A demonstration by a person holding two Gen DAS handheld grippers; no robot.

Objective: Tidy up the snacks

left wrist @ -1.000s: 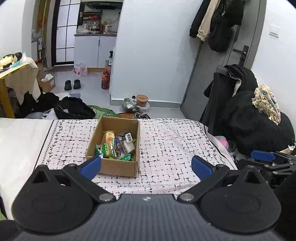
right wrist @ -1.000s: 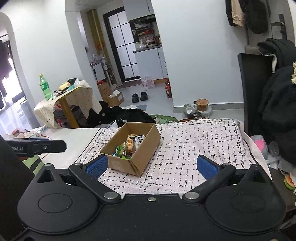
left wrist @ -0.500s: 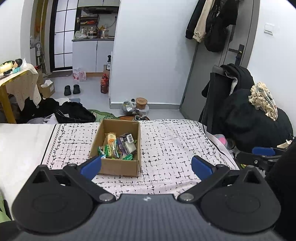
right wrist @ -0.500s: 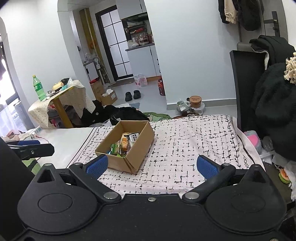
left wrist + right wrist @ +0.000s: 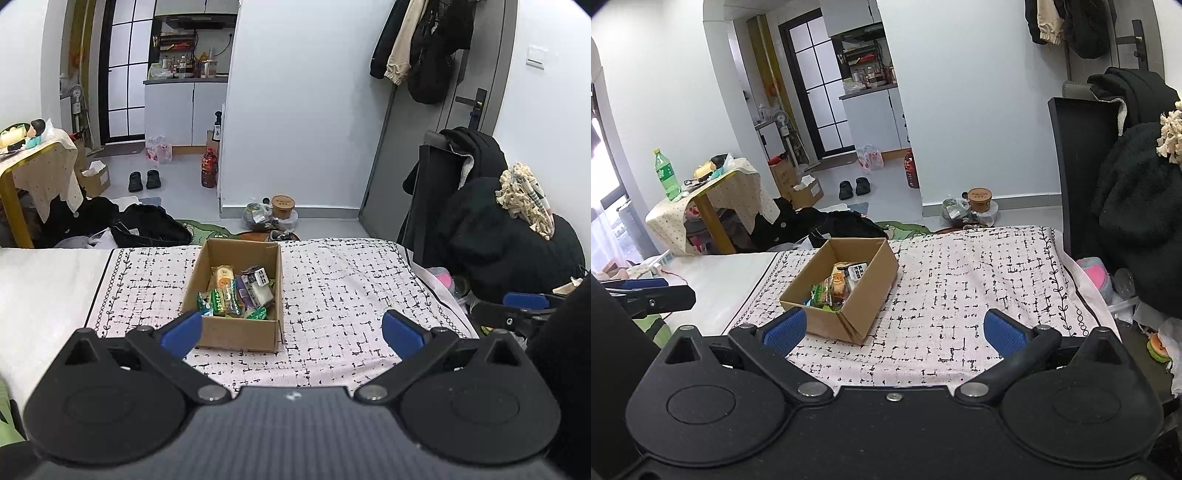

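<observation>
Patterned cloth (image 5: 332, 288), white with black broken lines, covers the table in the left wrist view, and the cardboard box (image 5: 236, 325) sits on it, crinkly snack packets (image 5: 236, 291) heaped inside. Compared with a second ago the box looks a little farther off — the left gripper (image 5: 291, 326) has drawn back, jaws spread wide and empty.

From the right wrist view the same box (image 5: 864, 295) stands corner-on, its matte walls creased, glossy wrappers (image 5: 836, 286) inside. The right gripper (image 5: 894, 330) is likewise wide apart, holding nothing — the snacks appear already gathered, so the tidying looks near its end.
</observation>
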